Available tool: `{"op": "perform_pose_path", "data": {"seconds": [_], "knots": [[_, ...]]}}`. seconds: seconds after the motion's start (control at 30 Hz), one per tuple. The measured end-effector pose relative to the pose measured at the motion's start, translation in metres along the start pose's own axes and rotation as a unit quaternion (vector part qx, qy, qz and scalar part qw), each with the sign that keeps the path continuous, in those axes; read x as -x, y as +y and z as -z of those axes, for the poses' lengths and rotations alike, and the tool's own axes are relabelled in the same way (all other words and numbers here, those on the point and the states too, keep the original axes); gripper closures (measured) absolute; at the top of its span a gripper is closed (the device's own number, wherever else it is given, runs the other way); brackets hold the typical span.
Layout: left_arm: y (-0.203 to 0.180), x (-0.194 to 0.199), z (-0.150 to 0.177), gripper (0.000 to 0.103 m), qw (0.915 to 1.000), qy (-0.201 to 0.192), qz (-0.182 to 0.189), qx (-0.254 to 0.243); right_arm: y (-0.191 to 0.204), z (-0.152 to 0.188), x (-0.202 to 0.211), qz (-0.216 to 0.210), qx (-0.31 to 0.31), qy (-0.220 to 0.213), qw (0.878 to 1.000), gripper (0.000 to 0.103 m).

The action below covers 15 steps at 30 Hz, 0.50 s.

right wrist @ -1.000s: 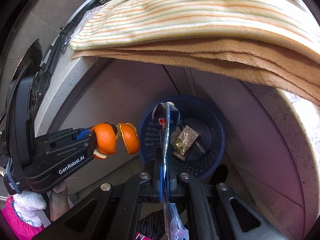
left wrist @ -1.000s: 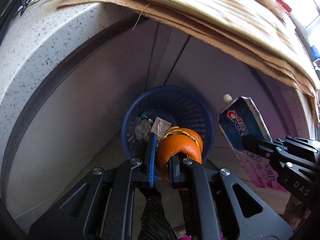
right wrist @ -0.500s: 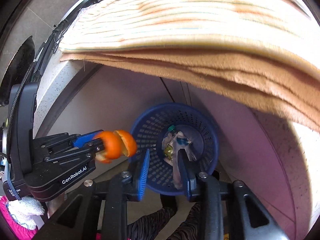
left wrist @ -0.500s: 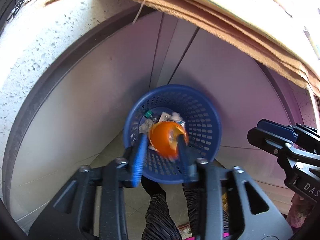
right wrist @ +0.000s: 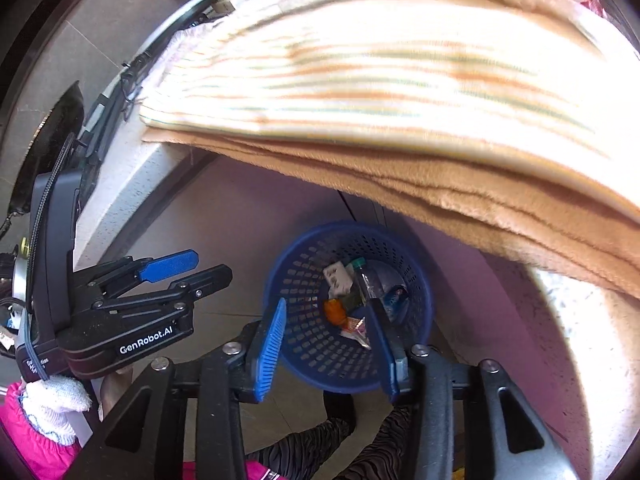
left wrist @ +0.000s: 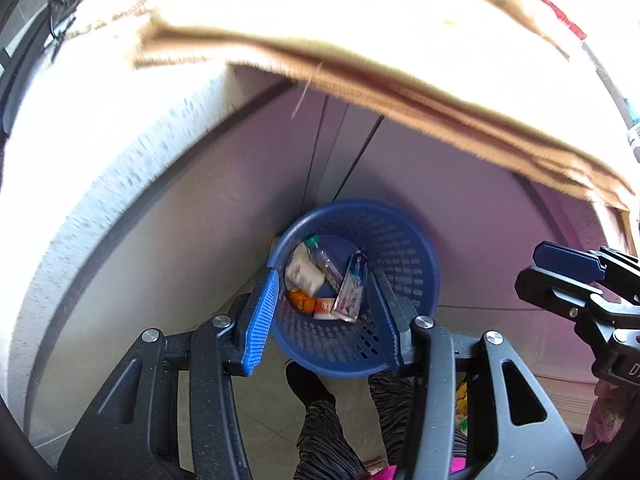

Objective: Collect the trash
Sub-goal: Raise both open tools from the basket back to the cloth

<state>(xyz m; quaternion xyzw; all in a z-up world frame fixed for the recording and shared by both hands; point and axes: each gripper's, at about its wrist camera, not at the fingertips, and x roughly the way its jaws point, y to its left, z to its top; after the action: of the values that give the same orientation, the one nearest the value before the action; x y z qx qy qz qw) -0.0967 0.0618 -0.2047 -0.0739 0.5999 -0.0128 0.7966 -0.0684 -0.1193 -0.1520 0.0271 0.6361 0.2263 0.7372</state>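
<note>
- The trash is all down in the blue basket (left wrist: 404, 248) now: the orange peel (left wrist: 302, 300) sits low on the left side of the bottom, and the toothpaste tube (left wrist: 352, 288) leans next to it, with a small bottle and some wrappers further back.
- The basket stands on the floor, tucked up against the cabinet front, right under the counter edge (right wrist: 132, 168) where the folded towels (right wrist: 400, 92) hang over.
- The left gripper (left wrist: 324, 312) and right gripper (right wrist: 328, 344) hover above the rim, jaws spread with nothing between them.
- Vs a second ago: the left was pinching the peel and the right the tube. Both jaws have just been opening and both items dropped in.
- Risk-wise, I'd say the towel stack is the thing to watch. Coming back up for more trash, a gripper could snag that overhanging edge and drag the pile down. Bumping the light basket's rim could also tip it.
</note>
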Motion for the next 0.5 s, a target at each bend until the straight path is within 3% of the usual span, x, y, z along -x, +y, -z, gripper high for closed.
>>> {"op": "perform_pose_path", "data": {"seconds": [0.5], "knots": [[-0.022,0.077,-0.052,0.056,0.9954,-0.091,0.007,-0.029,-0.015,-0.029,0.097,-0.011,0.030,-0.084,0.996,0.039]]}}
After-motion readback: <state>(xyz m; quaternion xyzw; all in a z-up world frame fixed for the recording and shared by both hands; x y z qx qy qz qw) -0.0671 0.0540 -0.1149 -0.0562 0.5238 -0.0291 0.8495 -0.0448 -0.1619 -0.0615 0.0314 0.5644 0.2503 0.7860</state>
